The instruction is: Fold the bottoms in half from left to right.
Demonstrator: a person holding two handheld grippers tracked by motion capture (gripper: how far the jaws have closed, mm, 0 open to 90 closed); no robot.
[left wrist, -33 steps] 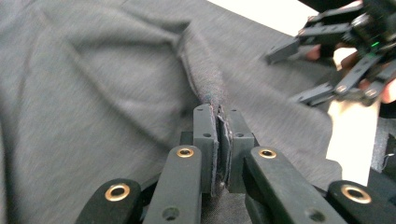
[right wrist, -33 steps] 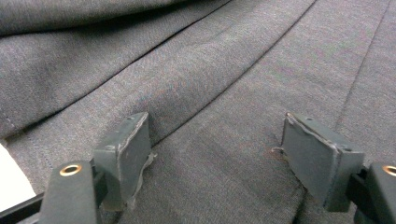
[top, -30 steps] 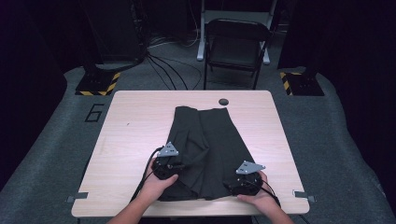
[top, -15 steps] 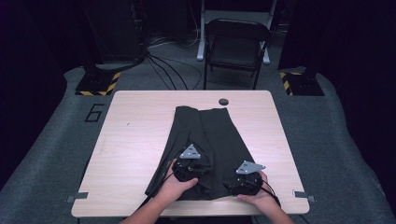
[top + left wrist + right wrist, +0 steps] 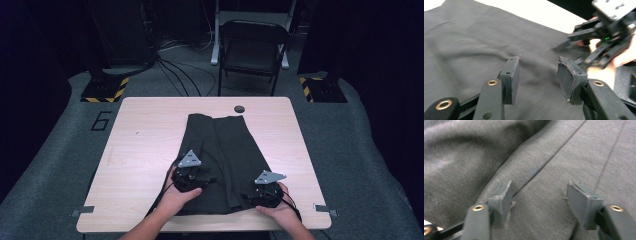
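Note:
A dark grey garment (image 5: 225, 160) lies flat on the wooden table (image 5: 145, 145), narrow end far, wide hem near the front edge. My left gripper (image 5: 192, 177) hovers over the garment's near left part, open, with only cloth (image 5: 474, 50) seen between its pads (image 5: 512, 82). In the left gripper view the other gripper (image 5: 604, 42) shows at the upper right, held by a hand. My right gripper (image 5: 265, 192) sits over the near right corner of the garment, open, its fingers (image 5: 501, 200) spread above the seamed fabric (image 5: 554, 170).
A folding chair (image 5: 252, 47) stands beyond the table's far edge, with cables on the floor beside it. A small round hole (image 5: 239, 108) sits near the table's far edge. Bare wood lies to the left and right of the garment.
My left gripper moved right from the garment's left edge onto the cloth, then eased back slightly left. The right gripper has stayed at the near right corner.

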